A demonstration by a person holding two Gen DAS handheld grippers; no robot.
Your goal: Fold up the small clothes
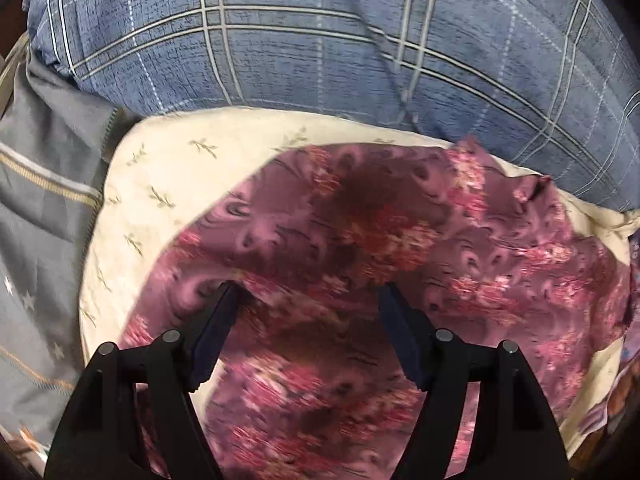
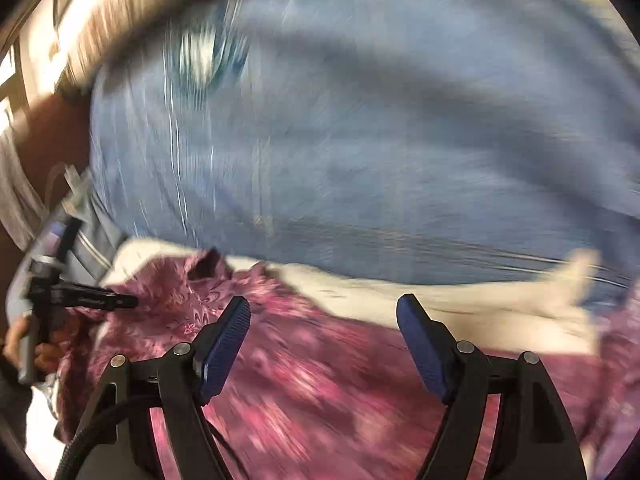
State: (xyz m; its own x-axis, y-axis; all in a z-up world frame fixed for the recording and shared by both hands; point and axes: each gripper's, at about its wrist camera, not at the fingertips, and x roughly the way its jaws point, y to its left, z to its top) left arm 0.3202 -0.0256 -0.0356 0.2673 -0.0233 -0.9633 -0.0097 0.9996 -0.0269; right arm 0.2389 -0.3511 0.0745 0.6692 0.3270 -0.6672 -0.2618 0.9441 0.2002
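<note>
A small pink-and-maroon floral garment (image 1: 360, 248) lies spread on a cream sheet (image 1: 160, 176). My left gripper (image 1: 308, 290) is open just above the garment, empty, its dark blue pads (image 1: 216, 332) apart over the cloth. My right gripper (image 2: 324, 304) is open and empty above the same garment (image 2: 320, 380), near its far edge; this view is motion-blurred. The left gripper (image 2: 120, 301) shows at the left of the right wrist view, held in a hand over the garment's left part.
A blue plaid quilt (image 1: 360, 40) bulks behind the cream sheet and fills the right wrist view (image 2: 360, 140). Grey striped bedding with stars (image 1: 40, 220) lies at the left. A cream cloth edge (image 2: 500, 300) runs along the garment's far side.
</note>
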